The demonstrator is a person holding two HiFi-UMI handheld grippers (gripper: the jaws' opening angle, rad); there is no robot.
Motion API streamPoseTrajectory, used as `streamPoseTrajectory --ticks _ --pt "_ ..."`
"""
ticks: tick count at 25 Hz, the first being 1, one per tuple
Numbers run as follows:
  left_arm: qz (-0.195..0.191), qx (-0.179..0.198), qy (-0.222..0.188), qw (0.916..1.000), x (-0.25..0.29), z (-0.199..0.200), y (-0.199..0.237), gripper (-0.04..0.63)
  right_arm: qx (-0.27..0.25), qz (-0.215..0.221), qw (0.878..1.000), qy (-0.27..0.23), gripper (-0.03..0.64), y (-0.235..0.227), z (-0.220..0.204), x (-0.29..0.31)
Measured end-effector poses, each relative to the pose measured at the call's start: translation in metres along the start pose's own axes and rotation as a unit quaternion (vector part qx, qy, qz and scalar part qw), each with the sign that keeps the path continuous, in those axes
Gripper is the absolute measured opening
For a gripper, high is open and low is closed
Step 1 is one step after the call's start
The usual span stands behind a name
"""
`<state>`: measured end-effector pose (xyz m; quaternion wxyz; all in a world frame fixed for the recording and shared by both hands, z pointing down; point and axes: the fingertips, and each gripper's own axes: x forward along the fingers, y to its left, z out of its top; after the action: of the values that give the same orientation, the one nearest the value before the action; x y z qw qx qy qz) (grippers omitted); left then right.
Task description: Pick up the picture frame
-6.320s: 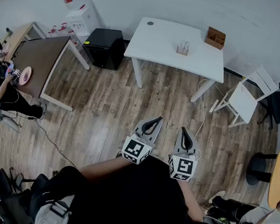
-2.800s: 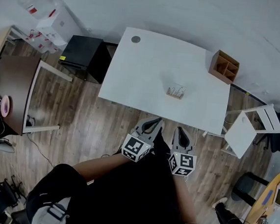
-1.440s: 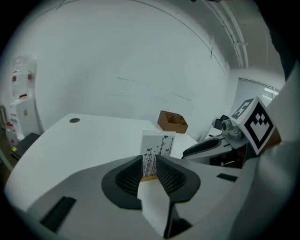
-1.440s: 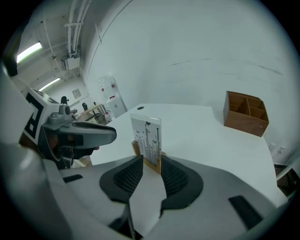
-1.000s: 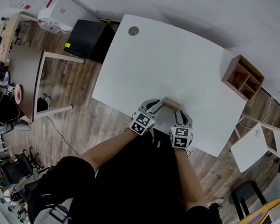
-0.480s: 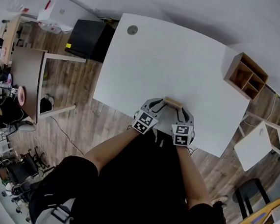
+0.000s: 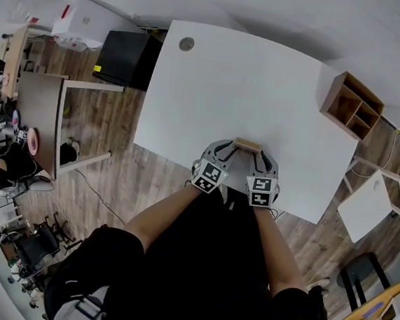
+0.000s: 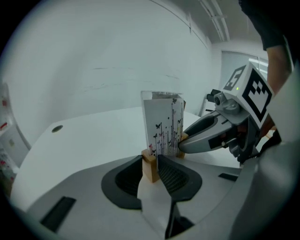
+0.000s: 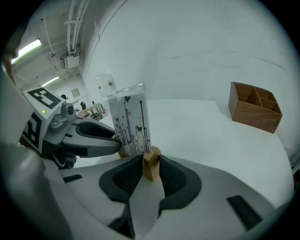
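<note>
The picture frame point(image 7: 247, 145) is a clear upright panel printed with butterflies and stems point(image 8: 163, 126), set in a small wooden base. It stands near the front edge of the white table point(image 7: 229, 81). My left gripper point(image 8: 151, 165) is shut on the left end of the wooden base. My right gripper point(image 9: 150, 165) is shut on the other end of the base, with the panel point(image 9: 130, 121) rising just beyond it. In the head view the left gripper point(image 7: 223, 149) and the right gripper point(image 7: 259, 157) flank the frame.
A wooden organiser box point(image 7: 351, 105) sits at the table's far right corner, also in the right gripper view point(image 9: 254, 111). A round cable hole point(image 7: 186, 44) is at the far left. A black cabinet point(image 7: 125, 57), a brown table point(image 7: 39, 112) and a white chair point(image 7: 373, 206) surround the table.
I have walked from the open floor up to the white table, and both grippers have come onto the frame's base. Over the last half second almost nothing has moved.
</note>
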<state>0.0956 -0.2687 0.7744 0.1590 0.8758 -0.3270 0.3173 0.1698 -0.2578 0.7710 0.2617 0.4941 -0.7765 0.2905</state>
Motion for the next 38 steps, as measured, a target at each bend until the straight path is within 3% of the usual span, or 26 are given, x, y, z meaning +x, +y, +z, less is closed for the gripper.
streamPoseTrajectory --ticks 4,18,24,27,33,38 --pt "-0.002 -0.045 0.003 0.9990 0.000 0.002 0.000 0.100 -0.006 -0.002 1.000 0.004 0.110 -0.002 -0.001 0.000" --pt "0.006 -0.068 -0.005 0.9976 -0.041 0.028 -0.018 0.092 -0.002 -0.010 0.999 -0.030 0.100 0.012 0.023 -0.051" --pt "-0.006 -0.094 -0.055 0.9941 -0.089 0.059 -0.023 0.083 0.014 -0.024 0.997 -0.071 0.095 0.036 0.046 -0.089" --pt "-0.003 -0.086 -0.076 0.9934 -0.114 0.067 -0.024 0.080 0.012 -0.033 0.995 -0.093 0.094 0.052 0.056 -0.107" --pt "-0.001 -0.075 -0.111 0.9909 -0.172 0.074 -0.024 0.078 0.010 -0.048 0.990 -0.133 0.091 0.097 0.070 -0.141" --pt "-0.003 -0.095 -0.144 0.9850 -0.222 0.067 -0.027 0.073 0.021 -0.063 0.986 -0.154 0.089 0.140 0.072 -0.170"
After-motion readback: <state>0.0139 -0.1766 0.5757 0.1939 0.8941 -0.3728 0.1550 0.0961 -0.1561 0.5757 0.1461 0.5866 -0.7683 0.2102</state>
